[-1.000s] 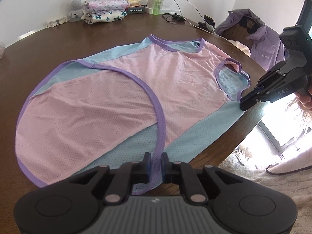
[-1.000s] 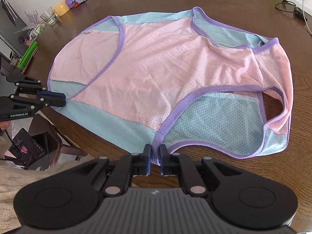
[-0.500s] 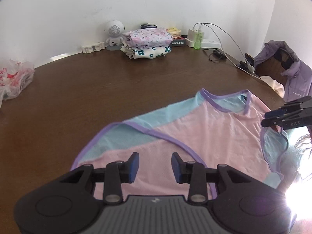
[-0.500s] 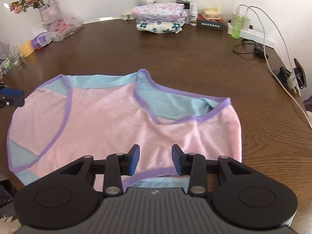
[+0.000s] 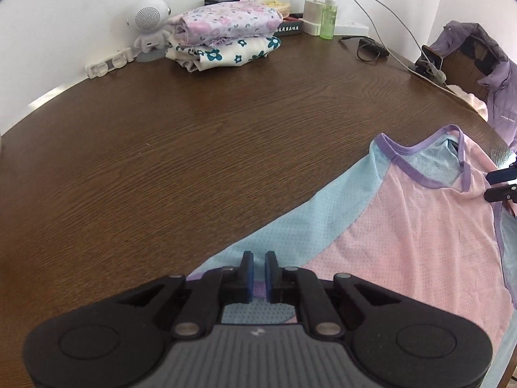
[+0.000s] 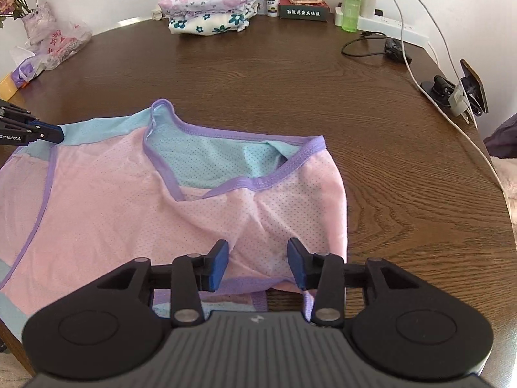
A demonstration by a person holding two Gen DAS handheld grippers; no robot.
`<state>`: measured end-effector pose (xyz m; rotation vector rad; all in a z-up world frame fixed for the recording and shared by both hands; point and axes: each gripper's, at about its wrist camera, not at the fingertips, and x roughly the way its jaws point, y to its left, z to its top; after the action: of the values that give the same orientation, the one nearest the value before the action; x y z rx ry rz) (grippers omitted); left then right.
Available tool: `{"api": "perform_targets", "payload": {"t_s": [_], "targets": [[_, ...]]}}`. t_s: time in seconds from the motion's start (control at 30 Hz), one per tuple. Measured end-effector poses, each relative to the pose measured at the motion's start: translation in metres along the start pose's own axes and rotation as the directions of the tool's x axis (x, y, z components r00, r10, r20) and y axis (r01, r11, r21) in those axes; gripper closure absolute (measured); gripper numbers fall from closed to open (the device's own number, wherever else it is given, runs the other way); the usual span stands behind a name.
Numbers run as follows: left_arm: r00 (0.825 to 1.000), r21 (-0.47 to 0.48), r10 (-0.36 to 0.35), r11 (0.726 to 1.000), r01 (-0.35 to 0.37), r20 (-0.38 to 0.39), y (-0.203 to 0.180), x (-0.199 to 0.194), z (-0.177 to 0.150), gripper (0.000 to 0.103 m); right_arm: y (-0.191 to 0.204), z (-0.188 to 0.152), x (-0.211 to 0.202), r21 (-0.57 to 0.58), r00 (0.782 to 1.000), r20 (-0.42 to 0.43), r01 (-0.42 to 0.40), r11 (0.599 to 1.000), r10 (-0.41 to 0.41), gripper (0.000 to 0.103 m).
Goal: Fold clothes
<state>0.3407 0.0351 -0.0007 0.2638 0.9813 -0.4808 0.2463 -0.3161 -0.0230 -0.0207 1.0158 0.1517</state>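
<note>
A pink and light-blue mesh garment [image 5: 404,242] with purple trim lies flat on the brown wooden table [image 5: 194,161], its neck opening toward the far side. My left gripper [image 5: 258,258] is shut on its blue far-left edge, with purple trim showing between the pads. From the right wrist view that gripper [image 6: 48,134] sits at the garment's [image 6: 129,213] left corner. My right gripper [image 6: 257,255] hovers low over the pink right part; its jaws are opening, cloth lies under them and the pads do not press it. Its blue tips [image 5: 502,182] show at the right edge.
Folded floral clothes [image 5: 226,38] are stacked at the back wall beside a white speaker figure [image 5: 150,26], a green bottle [image 5: 328,19] and a power strip with cables. A clipped phone stand [image 6: 465,90] is at the right table edge. A purple jacket [image 5: 484,74] hangs on a chair.
Both grippers let go of the near hem and moved across the garment toward its far side. The left opened and then shut at the blue edge. The right now stands open.
</note>
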Motion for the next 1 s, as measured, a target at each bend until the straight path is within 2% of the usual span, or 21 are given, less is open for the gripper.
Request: {"api": "perform_targets", "payload": {"t_s": [0.1, 0.3, 0.37, 0.43, 0.53, 0.6, 0.73, 0.83, 0.93, 1.0], "targets": [[0.999, -0.017, 0.031, 0.999, -0.031, 0.015, 0.004, -0.002, -0.003, 0.098, -0.006, -0.006, -0.004, 0.008, 0.999, -0.007, 0.04, 0.999, -0.04, 0.059], [0.996, -0.008, 0.081, 0.997, -0.081, 0.03, -0.002, -0.002, -0.005, 0.098, -0.016, -0.014, -0.01, 0.026, 0.998, -0.025, 0.063, 0.998, -0.062, 0.052], [0.995, -0.017, 0.091, 0.996, -0.091, 0.027, -0.002, -0.002, -0.003, 0.097, -0.02, -0.012, -0.016, 0.069, 1.0, -0.012, 0.026, 0.997, -0.025, 0.053], [0.994, -0.024, 0.1, 0.995, -0.099, 0.037, -0.004, -0.004, -0.002, 0.096, -0.023, -0.008, -0.025, 0.102, 0.999, 0.034, -0.022, 0.994, 0.019, 0.053], [0.995, 0.002, 0.061, 0.998, -0.061, 0.078, -0.014, -0.01, -0.001, 0.096, -0.021, 0.0, -0.029, 0.088, 0.996, 0.087, 0.004, 0.996, -0.012, 0.053], [0.997, 0.026, 0.014, 1.0, -0.016, 0.08, -0.023, -0.011, -0.001, 0.096, -0.022, 0.003, -0.023, 0.09, 0.997, 0.077, 0.011, 0.996, -0.018, 0.054], [0.995, 0.081, -0.047, 0.996, 0.04, 0.09, -0.043, -0.009, 0.002, 0.096, -0.015, 0.0, -0.014, 0.101, 0.997, 0.064, -0.054, 0.993, 0.047, 0.055], [0.992, 0.113, -0.096, 0.99, 0.086, 0.085, -0.058, -0.006, 0.009, 0.096, 0.005, -0.003, -0.015, 0.068, 0.989, 0.063, -0.136, 0.988, 0.132, 0.055], [0.992, 0.153, -0.113, 0.983, 0.103, 0.06, -0.071, 0.006, 0.019, 0.096, 0.036, -0.005, -0.013, -0.025, 0.983, 0.031, -0.182, 0.983, 0.183, 0.055], [0.992, 0.166, -0.116, 0.98, 0.108, 0.044, -0.076, 0.015, 0.025, 0.096, 0.053, -0.007, -0.01, -0.087, 0.982, 0.013, -0.186, 0.979, 0.188, 0.055]]}}
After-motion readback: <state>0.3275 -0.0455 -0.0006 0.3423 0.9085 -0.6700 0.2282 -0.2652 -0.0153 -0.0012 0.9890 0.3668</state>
